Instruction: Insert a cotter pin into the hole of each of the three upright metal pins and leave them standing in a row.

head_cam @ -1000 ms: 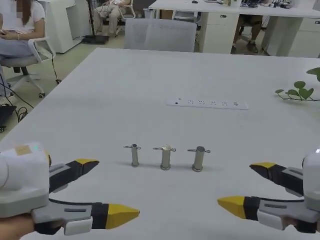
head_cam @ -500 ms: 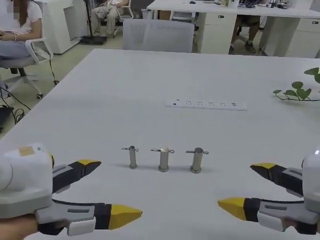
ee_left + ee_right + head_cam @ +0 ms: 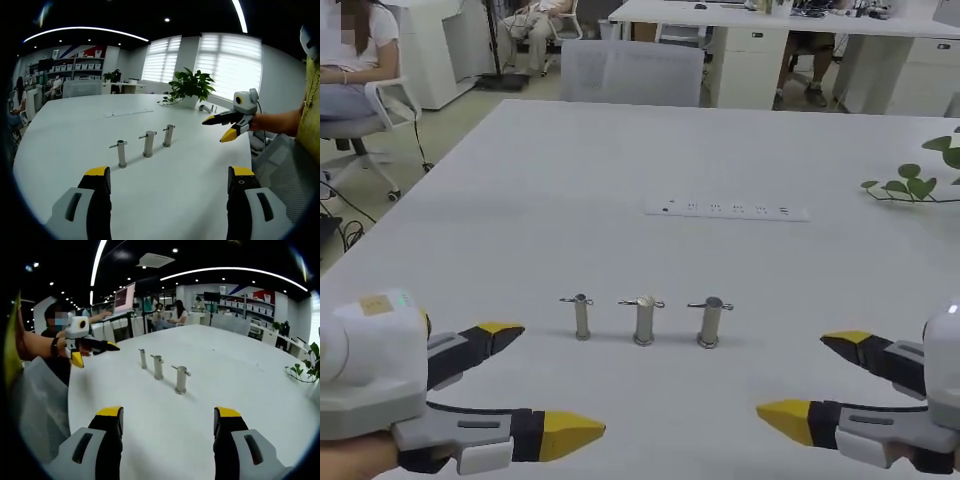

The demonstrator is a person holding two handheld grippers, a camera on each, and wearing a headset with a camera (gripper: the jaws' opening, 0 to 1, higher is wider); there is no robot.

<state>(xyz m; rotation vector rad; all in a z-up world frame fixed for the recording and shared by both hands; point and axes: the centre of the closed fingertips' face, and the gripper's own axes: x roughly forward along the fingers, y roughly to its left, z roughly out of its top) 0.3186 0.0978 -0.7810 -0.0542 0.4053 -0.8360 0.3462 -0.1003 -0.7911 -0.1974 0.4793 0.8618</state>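
White workbench [image 3: 620,180] holds three upright pins [image 3: 643,320], cotter pins [image 3: 582,298] thru each, axes vertical, at 1 o'clock from left gripper [image 3: 558,380], 11 from right gripper [image 3: 792,375] — abt equally near, both gaping wide, empty.

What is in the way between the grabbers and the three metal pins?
Nothing I can see. Only bare table lies between the left gripper, the right gripper and the three metal pins.
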